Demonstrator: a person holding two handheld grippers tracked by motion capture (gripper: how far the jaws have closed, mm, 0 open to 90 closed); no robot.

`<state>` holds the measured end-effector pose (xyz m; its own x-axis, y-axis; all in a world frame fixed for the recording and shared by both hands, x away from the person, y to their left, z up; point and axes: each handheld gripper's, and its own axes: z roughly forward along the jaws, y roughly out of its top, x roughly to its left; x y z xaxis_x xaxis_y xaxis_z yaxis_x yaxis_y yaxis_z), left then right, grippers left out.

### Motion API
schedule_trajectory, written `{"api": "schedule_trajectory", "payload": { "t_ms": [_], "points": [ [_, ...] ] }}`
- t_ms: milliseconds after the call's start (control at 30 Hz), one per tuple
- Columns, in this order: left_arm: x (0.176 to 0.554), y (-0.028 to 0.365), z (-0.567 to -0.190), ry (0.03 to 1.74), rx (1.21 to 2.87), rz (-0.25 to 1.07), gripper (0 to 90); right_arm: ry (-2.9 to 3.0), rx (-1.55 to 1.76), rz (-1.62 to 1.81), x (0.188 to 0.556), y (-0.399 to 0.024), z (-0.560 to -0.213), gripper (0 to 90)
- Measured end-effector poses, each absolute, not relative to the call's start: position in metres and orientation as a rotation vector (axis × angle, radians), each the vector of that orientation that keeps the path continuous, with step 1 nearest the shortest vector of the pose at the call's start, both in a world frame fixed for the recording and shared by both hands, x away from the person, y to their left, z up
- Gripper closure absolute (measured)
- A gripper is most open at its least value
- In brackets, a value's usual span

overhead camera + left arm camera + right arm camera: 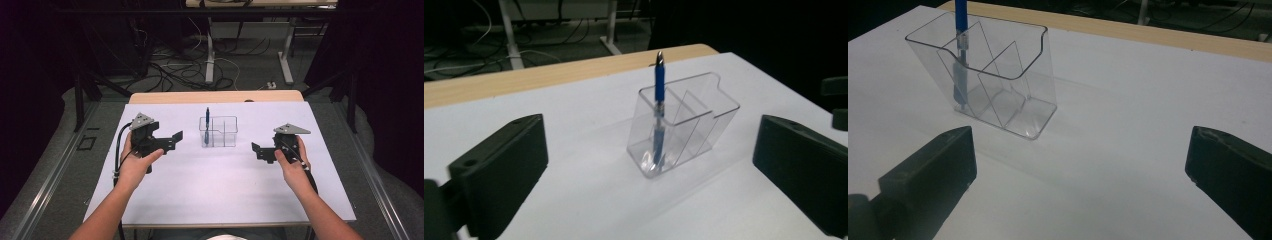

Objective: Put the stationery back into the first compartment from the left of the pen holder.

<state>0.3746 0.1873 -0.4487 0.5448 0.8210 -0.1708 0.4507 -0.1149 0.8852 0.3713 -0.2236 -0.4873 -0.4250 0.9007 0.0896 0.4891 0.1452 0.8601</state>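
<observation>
We face a dark room with a tangle of cables on the floor behind a bench (320,200) whose top is a smooth, matt white sheet edged at the far side by a strip of pale wood. Near the middle of the bench stands a clear plastic holder (218,131), a thin-walled, glossy box with inner partitions that split it into narrow compartments and a stepped rim, higher at one end. All places below are taken from this holder.

In its leftmost compartment, as the high view shows it, stands a blue pen (207,119). It is a slim round rod with a blue barrel and a silvery tip. Its long axis runs close to upright, leaning slightly, with the silvery end pointing up above the holder's rim and the lower end resting on the holder's floor (658,159).

The left tongs (176,140) hover to the left of the holder, well apart from it, black blocky jaws aimed toward it; they are released, jaws spread wide with nothing between them. The right tongs (256,150) sit to the right of the holder, also apart from it, likewise spread wide and gripping nothing. Each is carried in a hand, with a grey three-cornered plate on top.
</observation>
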Motion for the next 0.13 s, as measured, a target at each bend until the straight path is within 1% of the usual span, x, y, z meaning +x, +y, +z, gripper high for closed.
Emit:
{"api": "schedule_trajectory", "payload": {
  "t_ms": [133],
  "points": [
    [0.3703,0.1969,-0.4594,1.092,1.756,0.453,0.1,1.980,1.325,1.212,0.3693,-0.2259,-0.4891,0.0]
  ]
}}
